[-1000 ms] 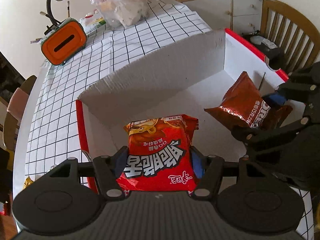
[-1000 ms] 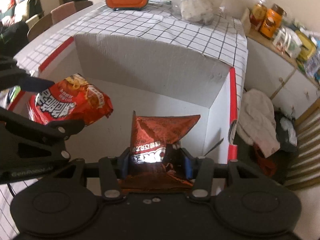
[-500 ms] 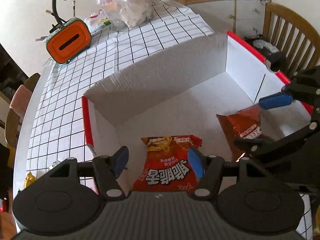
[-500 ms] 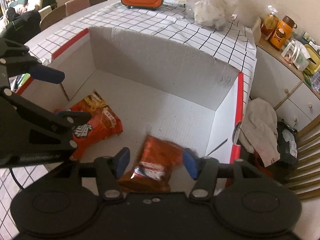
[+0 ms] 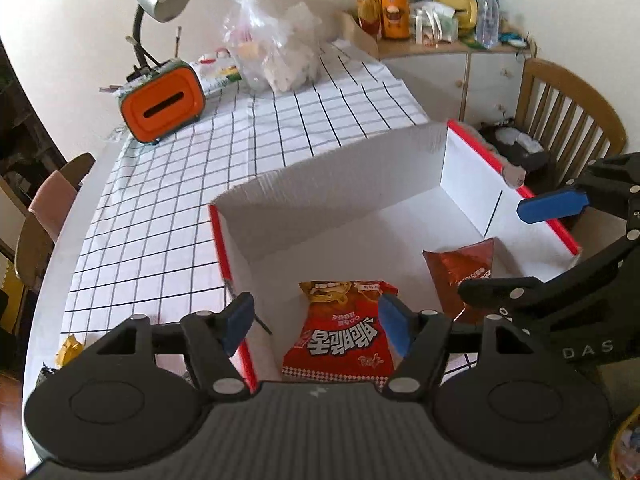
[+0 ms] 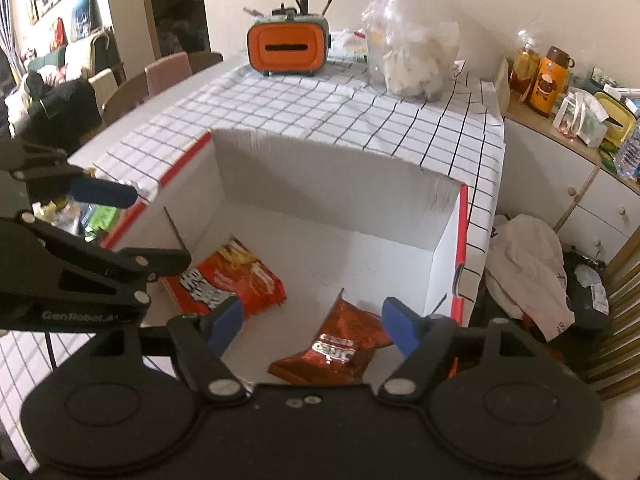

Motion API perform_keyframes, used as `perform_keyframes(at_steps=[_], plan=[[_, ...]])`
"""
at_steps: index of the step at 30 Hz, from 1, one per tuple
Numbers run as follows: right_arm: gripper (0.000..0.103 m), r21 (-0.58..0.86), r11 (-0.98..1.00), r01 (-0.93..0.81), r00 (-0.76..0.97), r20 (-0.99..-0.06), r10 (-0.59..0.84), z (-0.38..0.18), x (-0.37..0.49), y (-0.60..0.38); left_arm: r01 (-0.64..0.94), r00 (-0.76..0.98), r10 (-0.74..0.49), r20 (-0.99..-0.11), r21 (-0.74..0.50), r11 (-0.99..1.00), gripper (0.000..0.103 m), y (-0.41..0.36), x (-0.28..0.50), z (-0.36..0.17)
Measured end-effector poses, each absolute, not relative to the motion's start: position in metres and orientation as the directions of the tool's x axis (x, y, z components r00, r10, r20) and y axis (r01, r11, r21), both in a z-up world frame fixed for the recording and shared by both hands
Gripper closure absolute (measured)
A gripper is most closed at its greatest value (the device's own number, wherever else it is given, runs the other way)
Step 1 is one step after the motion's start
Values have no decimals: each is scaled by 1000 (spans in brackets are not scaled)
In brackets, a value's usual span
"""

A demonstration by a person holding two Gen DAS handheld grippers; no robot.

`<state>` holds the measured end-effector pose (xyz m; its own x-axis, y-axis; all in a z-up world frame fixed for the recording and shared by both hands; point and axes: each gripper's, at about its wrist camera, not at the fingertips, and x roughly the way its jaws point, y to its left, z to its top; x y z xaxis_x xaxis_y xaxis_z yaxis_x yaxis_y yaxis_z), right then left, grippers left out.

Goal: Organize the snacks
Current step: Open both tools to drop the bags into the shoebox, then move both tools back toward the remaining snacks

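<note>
A red snack bag lies flat on the floor of the white, red-rimmed box, below my left gripper. Its jaws are opening and stand wide above the bag, apart from it. A darker red-brown Oreo bag lies on the box floor near the right wall, under my right gripper. Those jaws are opening too, with nothing pressed between the pads. The red bag also shows in the right wrist view, and the Oreo bag in the left one.
The box sits on a table with a checked cloth. An orange tissue holder, a desk lamp and a clear plastic bag stand at the far end. A wooden chair and a cluttered cabinet are to the right.
Both grippers let go of their bags, which dropped to the box floor. Both grippers then rose and their jaws widened.
</note>
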<state>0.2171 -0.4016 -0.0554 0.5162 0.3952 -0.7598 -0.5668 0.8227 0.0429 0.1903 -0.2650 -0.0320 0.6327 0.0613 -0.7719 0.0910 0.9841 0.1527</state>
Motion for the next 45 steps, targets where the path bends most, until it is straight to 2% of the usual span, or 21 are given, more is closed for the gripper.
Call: perform_keyframes(at_steps=[11, 15, 23, 34, 45], plan=[[17, 84, 798, -596, 530, -706, 470, -28, 188, -385, 49, 676, 32, -736, 89, 995, 23, -228, 153, -10], [9, 83, 794, -603, 539, -691, 482, -24, 177, -373, 38, 694, 23, -719, 68, 997, 21, -210, 139, -5], [1, 142, 789, -597, 540, -656, 527, -19, 157, -344, 17, 733, 10, -681, 33, 999, 16, -168, 106, 2], [1, 196, 769, -608, 503, -654, 565, -32, 139, -282, 13, 708, 4, -707, 18, 1000, 16, -83, 66, -23], [1, 181, 740, -648, 445, -698, 561, -56, 130, -210, 29, 680, 35, -733, 75, 997, 16, -23, 27, -67]])
